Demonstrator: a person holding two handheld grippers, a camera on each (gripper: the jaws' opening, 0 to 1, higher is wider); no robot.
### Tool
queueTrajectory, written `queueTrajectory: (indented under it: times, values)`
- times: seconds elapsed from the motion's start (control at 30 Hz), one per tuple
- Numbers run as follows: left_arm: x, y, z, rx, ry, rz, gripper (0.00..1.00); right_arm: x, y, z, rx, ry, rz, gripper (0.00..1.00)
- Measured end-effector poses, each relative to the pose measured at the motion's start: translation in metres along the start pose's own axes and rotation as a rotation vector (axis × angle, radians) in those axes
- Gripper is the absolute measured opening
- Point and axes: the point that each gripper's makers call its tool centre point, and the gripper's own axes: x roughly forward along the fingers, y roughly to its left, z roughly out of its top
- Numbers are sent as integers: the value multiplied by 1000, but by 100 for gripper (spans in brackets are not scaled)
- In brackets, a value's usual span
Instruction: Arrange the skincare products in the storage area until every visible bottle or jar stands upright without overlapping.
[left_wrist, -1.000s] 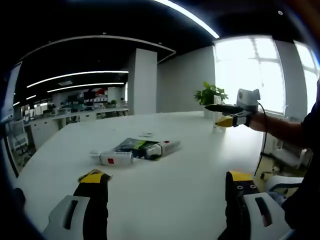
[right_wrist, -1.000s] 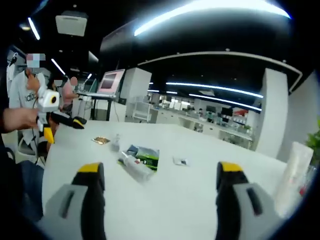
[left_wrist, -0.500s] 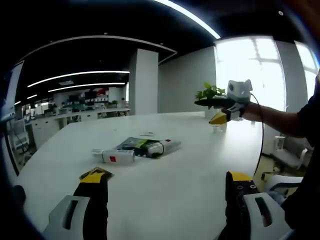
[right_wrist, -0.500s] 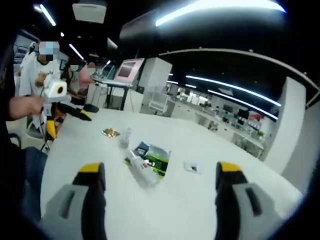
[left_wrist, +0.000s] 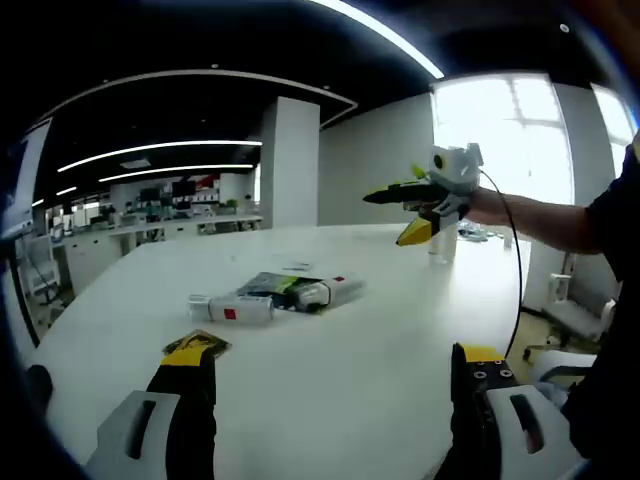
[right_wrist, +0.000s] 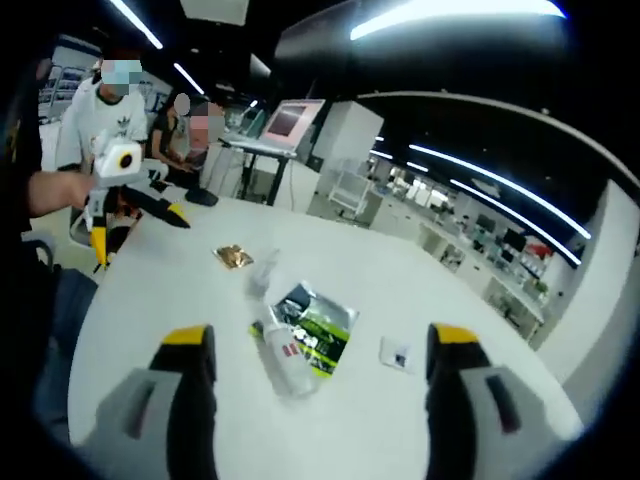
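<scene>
Since a second ago the right tongs (left_wrist: 400, 215) have swung in over the white surface (left_wrist: 330, 360) toward the small white tube (left_wrist: 232, 308) lying by a green packet (right_wrist: 318, 328); both tongs gape empty, and that light, slippery tube looks best pinched mid-body.

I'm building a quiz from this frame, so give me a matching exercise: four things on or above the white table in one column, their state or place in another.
Things:
1. white tube
2. green-and-black sachet
3. small gold packet
4. right gripper

States:
A. held in the air above the table, open
B. lying on its side, cap end near the sachet
C. lying flat under the tube's end
D. alone, apart from the others

Pairs: 1-B, 2-C, 3-D, 4-A
</scene>
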Motion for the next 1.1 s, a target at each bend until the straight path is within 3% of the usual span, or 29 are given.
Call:
queueTrajectory:
  times: [0.27, 0.53, 1.1]
  values:
    - [-2, 0, 0, -2, 1, 5, 100, 17, 5, 3, -40, 44, 78, 83]
    - [-3, 0, 2, -3, 0, 7, 100, 39, 18, -4, -45, 129, 212, 78]
    - [-4, -2, -3, -20, 10, 7, 100, 76, 30, -20, -71, 256, 372, 65]
